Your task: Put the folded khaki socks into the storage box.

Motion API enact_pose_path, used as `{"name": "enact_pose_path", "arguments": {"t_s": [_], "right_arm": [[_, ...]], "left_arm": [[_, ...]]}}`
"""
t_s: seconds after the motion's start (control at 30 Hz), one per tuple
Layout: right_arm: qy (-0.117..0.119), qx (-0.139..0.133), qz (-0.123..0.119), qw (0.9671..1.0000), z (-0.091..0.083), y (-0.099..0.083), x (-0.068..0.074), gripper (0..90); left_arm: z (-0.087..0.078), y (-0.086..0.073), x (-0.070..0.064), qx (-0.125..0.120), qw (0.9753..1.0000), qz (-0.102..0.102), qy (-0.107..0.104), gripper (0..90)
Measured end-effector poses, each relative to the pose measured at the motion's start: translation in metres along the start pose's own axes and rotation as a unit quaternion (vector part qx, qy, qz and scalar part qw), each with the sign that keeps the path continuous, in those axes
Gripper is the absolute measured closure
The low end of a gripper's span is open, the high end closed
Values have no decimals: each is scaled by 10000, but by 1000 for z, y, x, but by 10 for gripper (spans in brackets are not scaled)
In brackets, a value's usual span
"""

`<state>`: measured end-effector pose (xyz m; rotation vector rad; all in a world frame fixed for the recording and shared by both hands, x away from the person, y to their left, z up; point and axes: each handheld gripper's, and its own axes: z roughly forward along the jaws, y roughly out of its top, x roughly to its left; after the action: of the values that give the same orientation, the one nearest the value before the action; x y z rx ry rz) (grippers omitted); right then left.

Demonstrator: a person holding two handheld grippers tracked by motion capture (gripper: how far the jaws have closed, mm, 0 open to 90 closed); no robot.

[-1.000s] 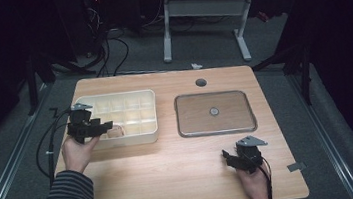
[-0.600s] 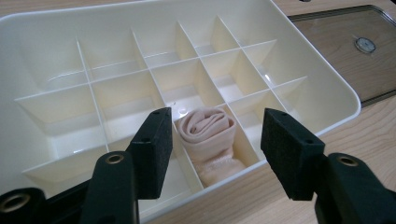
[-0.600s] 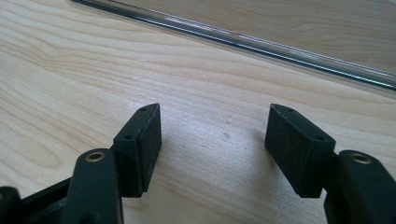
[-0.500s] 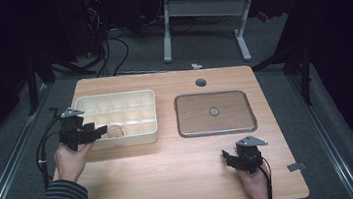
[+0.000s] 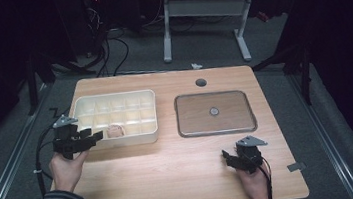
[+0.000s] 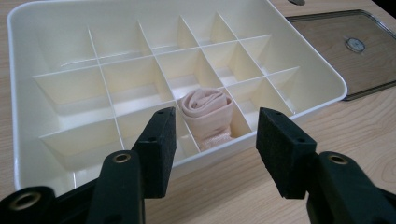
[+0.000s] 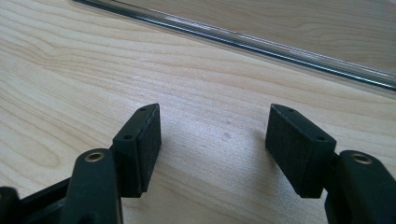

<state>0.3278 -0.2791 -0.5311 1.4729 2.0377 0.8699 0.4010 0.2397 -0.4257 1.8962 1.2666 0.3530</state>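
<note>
A cream divided tray (image 5: 114, 99) (image 6: 18, 107) stands on the left half of the wooden table. A rolled pink cloth (image 5: 114, 131) (image 6: 208, 112) sits in one compartment of the tray's near row. My left gripper (image 5: 95, 137) (image 6: 215, 140) is open, held off the tray's near left corner with its jaws pointing at the roll, nothing between them. A clear flat lid (image 5: 215, 112) (image 6: 345, 51) lies to the right of the tray. My right gripper (image 5: 227, 157) (image 7: 212, 144) rests open low over bare wood near the front right, empty.
The lid's near edge (image 7: 233, 39) runs across the top of the right gripper view. A round cable hole (image 5: 201, 82) sits near the table's far edge. A small grey tag (image 5: 296, 167) lies at the front right corner. Dark floor, cables and a desk frame surround the table.
My left gripper has drawn back out of the tray toward the table's left edge, open and empty, leaving the pink roll in its compartment. The right gripper has stayed put.
</note>
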Motion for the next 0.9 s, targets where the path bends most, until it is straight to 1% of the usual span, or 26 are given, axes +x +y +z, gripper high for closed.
{"name": "enact_pose_path", "arguments": {"t_s": [0.1, 0.2, 0.4, 0.57, 0.63, 0.67, 0.73, 0.8, 0.9], "right_arm": [[-1, 0, -2, 10000, 0, 0, 0, 361], [0, 1, 1, 10000, 0, 0, 0, 360], [-1, 0, -1, 10000, 0, 0, 0, 360], [2, -1, 0, 10000, 0, 0, 0, 360], [2, 1, 2, 10000, 0, 0, 0, 360], [1, 0, -1, 10000, 0, 0, 0, 360], [1, -1, -1, 10000, 0, 0, 0, 360], [1, 0, -3, 10000, 0, 0, 0, 360], [1, -1, -1, 10000, 0, 0, 0, 360]], "left_arm": [[-3, -2, -1, -9, 10000, 20, -2, 483], [-5, -3, -2, -41, 10000, -13, -34, 484], [-10, -5, -10, -152, 9999, 74, -31, 485], [-13, -6, -16, -207, 9997, 134, -68, 485], [-12, -7, -17, -288, 9992, 164, -239, 470], [-12, -8, -19, -263, 9990, 226, -273, 464], [-11, -9, -22, -239, 9985, 400, -289, 485], [-11, -11, -25, -243, 9980, 491, -308, 490], [-10, -12, -26, -201, 9983, 396, -386, 482]]}}
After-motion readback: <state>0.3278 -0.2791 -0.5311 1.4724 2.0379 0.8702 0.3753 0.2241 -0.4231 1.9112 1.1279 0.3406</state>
